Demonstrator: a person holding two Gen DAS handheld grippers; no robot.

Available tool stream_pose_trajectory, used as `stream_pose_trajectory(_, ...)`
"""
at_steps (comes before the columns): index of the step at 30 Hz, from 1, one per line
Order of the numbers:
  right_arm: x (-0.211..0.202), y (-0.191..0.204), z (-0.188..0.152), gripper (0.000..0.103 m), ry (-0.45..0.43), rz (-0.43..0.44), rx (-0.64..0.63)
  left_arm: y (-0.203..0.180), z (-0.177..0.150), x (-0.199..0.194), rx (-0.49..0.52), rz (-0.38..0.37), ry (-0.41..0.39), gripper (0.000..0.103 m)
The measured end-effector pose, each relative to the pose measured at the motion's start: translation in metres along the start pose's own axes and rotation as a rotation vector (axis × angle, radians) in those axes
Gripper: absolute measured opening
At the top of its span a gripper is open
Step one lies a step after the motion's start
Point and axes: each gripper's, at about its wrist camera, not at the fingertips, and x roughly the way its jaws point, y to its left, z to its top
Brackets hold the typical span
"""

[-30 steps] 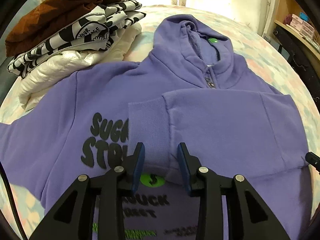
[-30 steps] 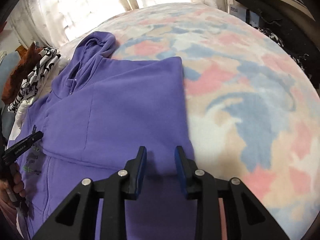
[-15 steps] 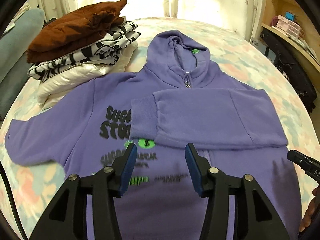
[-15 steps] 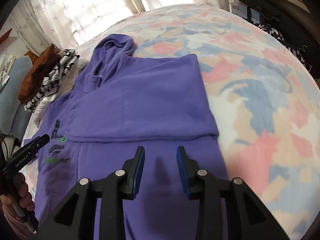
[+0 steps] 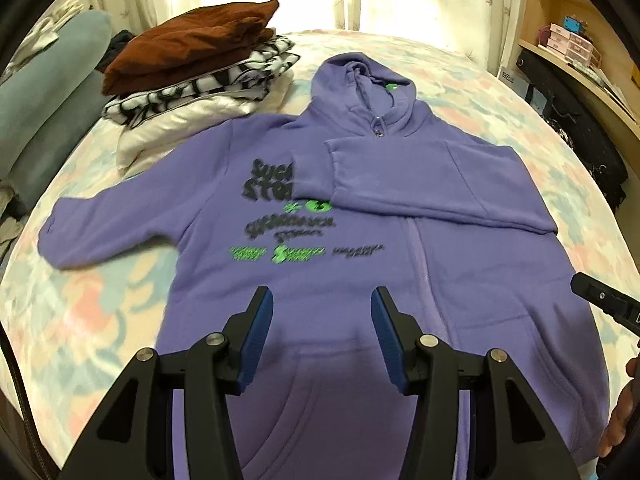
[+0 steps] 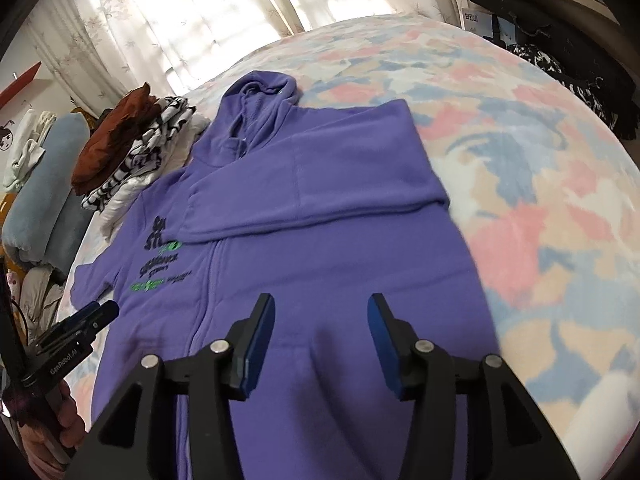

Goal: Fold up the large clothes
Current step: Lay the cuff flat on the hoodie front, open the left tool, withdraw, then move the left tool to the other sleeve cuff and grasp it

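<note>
While you hold both grippers above the hoodie's lower half, this is how things lie:

Hoodie: the purple hoodie (image 5: 460,280) lies flat and face up on the bed (image 6: 560,168), hood towards the curtains, zip closed down its middle.
Folded sleeve: the sleeve (image 5: 400,184) on the hoodie's right-hand side, as your left wrist camera shows it, is laid across the hoodie's chest, with its cuff covering part of the black lettering.
Other sleeve: the second sleeve (image 5: 104,224) is spread out to the hoodie's left side, flat on the bed.
Print: black and green lettering (image 5: 296,224) sits on the hoodie's chest, left of the zip; it is too blurred to read.
Left gripper: your left gripper (image 5: 322,336) hangs over the hoodie's front pocket, released; its jaws have just been opening, and nothing is between its blue pads.
Right gripper: your right gripper (image 6: 322,336) hangs over the hoodie's hem area, on the side right of the zip, released as well; its jaws have just been opening, and they hold no cloth.
Stack: a pile of folded clothes (image 5: 192,80) sits beside the hoodie's left shoulder, brown on top, black-and-white patterned below it, white at the bottom.
Shelf: a wooden shelf (image 5: 580,64) stands beyond the hoodie's right side, off the bed.
</note>
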Motion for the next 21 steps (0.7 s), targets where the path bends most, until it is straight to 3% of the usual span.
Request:
stream_pose_trajectory(6,-0.003,0.025,-0.012,0.049,0.016,0.02,-0.022,0.034,-0.011,-0.015,-0.057,0.011,0.001,0.05)
stream_pose_trajectory(10,-0.006,0.056,-0.014,0.049,0.005,0.03,-0.08,0.073,-0.02,-0.028,-0.112,0.028,-0.01,0.058)
stream_pose_trajectory(21,0.014,0.178,-0.017,0.049,0.006,0.127,-0.295,0.203,-0.044,-0.03,-0.294,0.086,-0.004,0.063)
